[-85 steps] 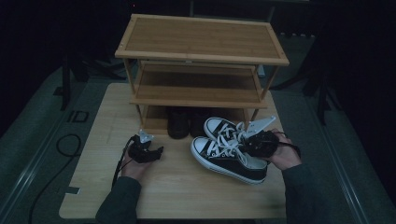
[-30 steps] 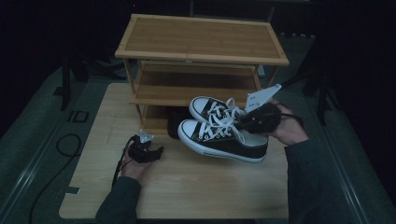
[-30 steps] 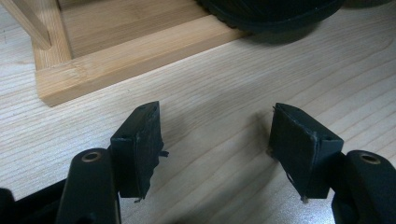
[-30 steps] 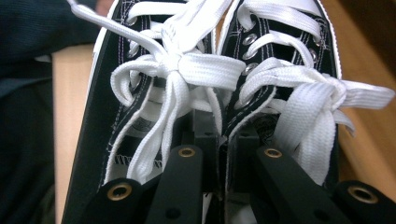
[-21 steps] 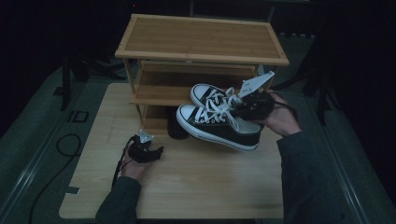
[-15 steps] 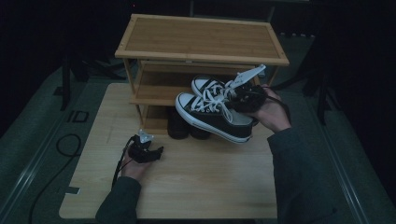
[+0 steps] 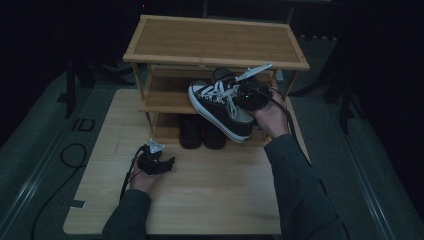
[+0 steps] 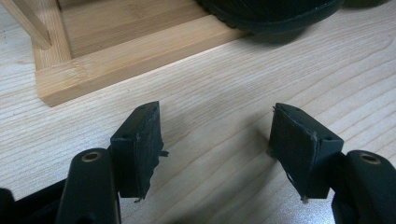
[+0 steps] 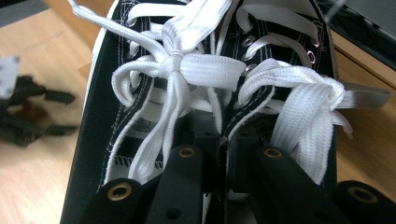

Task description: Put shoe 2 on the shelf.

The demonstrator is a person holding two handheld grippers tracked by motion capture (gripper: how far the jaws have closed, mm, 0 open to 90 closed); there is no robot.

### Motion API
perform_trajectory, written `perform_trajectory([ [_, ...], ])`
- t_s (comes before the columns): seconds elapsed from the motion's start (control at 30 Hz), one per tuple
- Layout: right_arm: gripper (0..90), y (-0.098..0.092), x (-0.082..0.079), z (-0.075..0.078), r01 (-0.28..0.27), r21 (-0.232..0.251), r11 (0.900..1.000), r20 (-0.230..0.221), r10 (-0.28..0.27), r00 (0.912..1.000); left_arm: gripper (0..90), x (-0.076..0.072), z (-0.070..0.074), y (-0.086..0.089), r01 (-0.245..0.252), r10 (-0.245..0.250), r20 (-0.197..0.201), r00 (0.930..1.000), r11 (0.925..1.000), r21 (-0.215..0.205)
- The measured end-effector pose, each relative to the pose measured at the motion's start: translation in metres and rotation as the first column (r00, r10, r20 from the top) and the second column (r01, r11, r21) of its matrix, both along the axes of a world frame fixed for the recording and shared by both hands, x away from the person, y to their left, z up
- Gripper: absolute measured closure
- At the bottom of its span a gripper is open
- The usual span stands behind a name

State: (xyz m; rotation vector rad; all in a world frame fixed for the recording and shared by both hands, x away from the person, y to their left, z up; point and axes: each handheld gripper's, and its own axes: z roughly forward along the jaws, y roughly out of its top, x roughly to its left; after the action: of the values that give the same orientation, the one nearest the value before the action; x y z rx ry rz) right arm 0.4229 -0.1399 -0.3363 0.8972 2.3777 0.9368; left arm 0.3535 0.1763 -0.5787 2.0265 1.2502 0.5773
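1. Black-and-white sneakers, the pair, hang in my right gripper, raised in front of the bamboo rack at its middle shelf, toes pointing left and tilted down.
2. Right gripper view: jaws pressed nearly together, pinching the two inner collar walls of the sneakers between them, so both shoes ride on one pinch. Grip looks thin, so I'd go slow, no jerks.
3. Left gripper rests on the table, near-left; pads spread wide w/ nothing between them.
4. Step in hand, I judge: slide the pair onto the middle shelf. To do it well: level the soles first, bring the toes in under the top board, then push far until the heels pass the front edge before letting go.
5. Edges: top board's front edge sits just above the laces; right post is near my right hand.
6. Room: middle shelf looks bare on the left. Dark shoes on the bottom shelf lie right below, so don't dip.
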Motion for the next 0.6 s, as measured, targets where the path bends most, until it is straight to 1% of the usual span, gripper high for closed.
perform_trajectory([
  [0.03,85.2,0.005,0.001,0.001,0.046,-0.013,0.999,0.015,-0.045,0.9989,34.7,0.000,0.000,0.000,0.000,0.000,0.000,1.0000,1.0000,0.000],
  [0.07,85.2,0.007,0.002,0.002,0.063,-0.012,0.998,0.016,-0.063,0.9979,34.7,0.000,0.000,0.000,0.000,0.000,0.000,1.0000,1.0000,0.000],
  [0.13,85.2,0.009,0.003,0.002,0.090,-0.019,0.996,0.039,-0.089,0.9953,34.7,0.000,0.000,0.000,0.000,0.000,0.000,1.0000,1.0000,0.000],
  [0.17,85.2,0.010,0.004,0.003,0.100,-0.015,0.995,0.038,-0.100,0.9943,34.7,0.000,0.000,0.000,0.000,0.000,0.000,1.0000,1.0000,0.000],
  [0.2,85.2,0.012,0.004,0.003,0.109,-0.022,0.994,0.045,-0.108,0.9931,34.7,0.000,0.000,0.000,0.000,0.000,0.000,1.0000,1.0000,0.000],
  [0.4,84.4,0.016,0.004,0.000,0.146,-0.032,0.989,0.054,-0.145,0.9880,34.7,0.000,0.000,0.000,0.000,0.000,0.000,1.0000,1.0000,0.000],
  [0.5,80.6,0.016,0.003,-0.001,0.143,-0.047,0.989,0.062,-0.140,0.9882,34.7,-0.001,0.000,0.000,-0.001,0.001,0.000,1.0000,1.0000,-0.001],
  [0.6,76.3,0.015,0.004,0.000,0.127,-0.053,0.990,0.058,-0.124,0.9906,34.7,-0.001,0.000,0.000,-0.001,0.001,0.000,1.0000,1.0000,-0.001],
])
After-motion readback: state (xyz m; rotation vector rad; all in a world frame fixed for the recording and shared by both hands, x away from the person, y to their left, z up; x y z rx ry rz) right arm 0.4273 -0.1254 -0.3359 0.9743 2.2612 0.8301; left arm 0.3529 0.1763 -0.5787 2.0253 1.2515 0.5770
